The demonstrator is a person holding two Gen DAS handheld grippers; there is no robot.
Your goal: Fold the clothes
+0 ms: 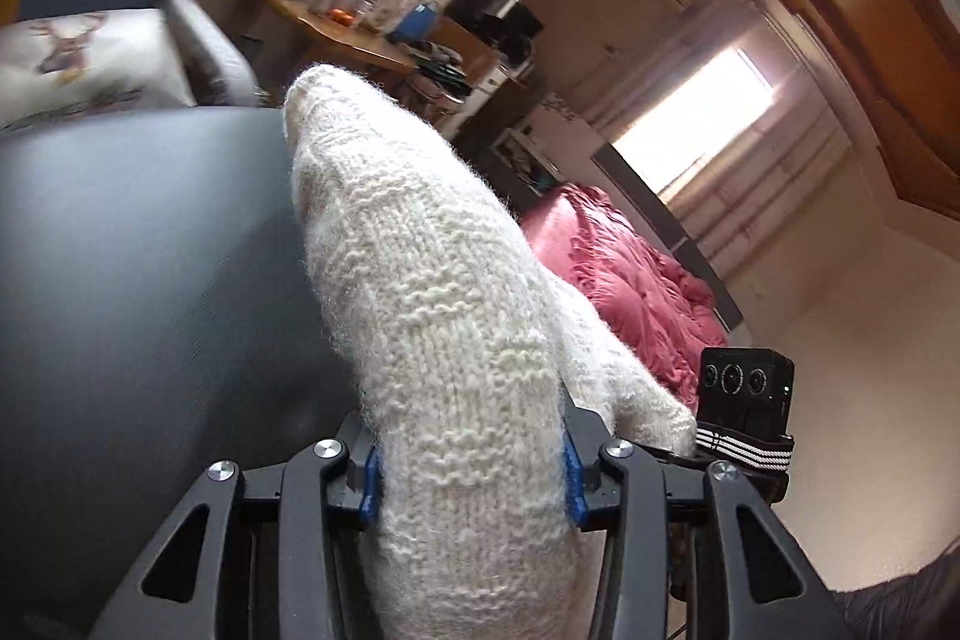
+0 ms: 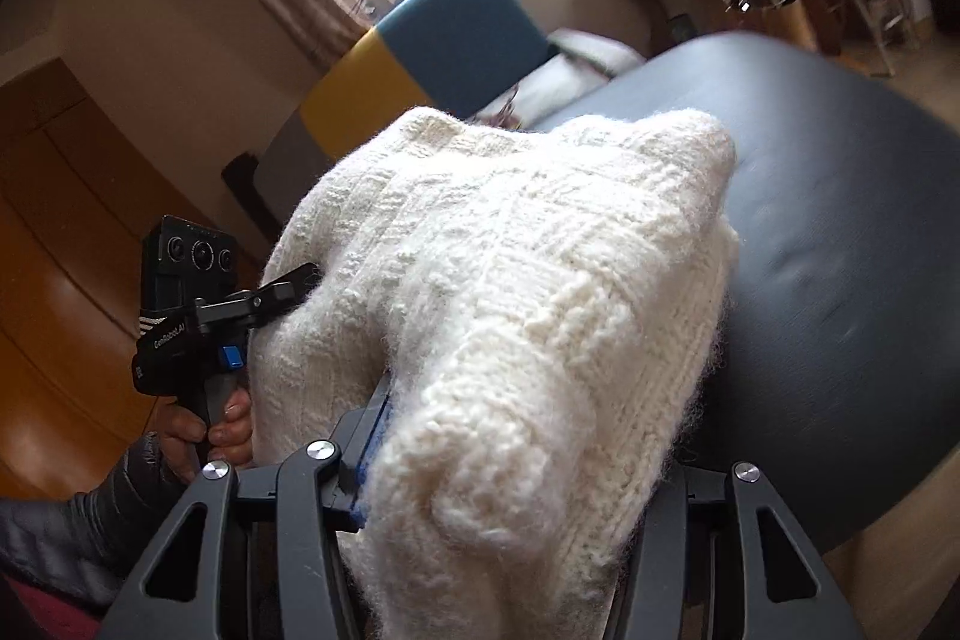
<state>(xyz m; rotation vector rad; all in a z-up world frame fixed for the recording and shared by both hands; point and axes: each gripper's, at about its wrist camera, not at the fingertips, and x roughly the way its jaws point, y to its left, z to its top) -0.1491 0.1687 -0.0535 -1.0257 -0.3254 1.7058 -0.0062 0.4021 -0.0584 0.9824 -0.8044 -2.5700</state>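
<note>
Hazard: the left gripper (image 1: 471,466) and right gripper (image 2: 510,484) are each clamped on a thick bunched fold of the cream knit sweater (image 2: 510,244). The bulky, fuzzy wool may slip from the pads, or layers may separate, spoiling the fold. The sweater is carried clear above the dark padded bench (image 2: 840,232), heavy-textured and draping between both grippers.
</note>
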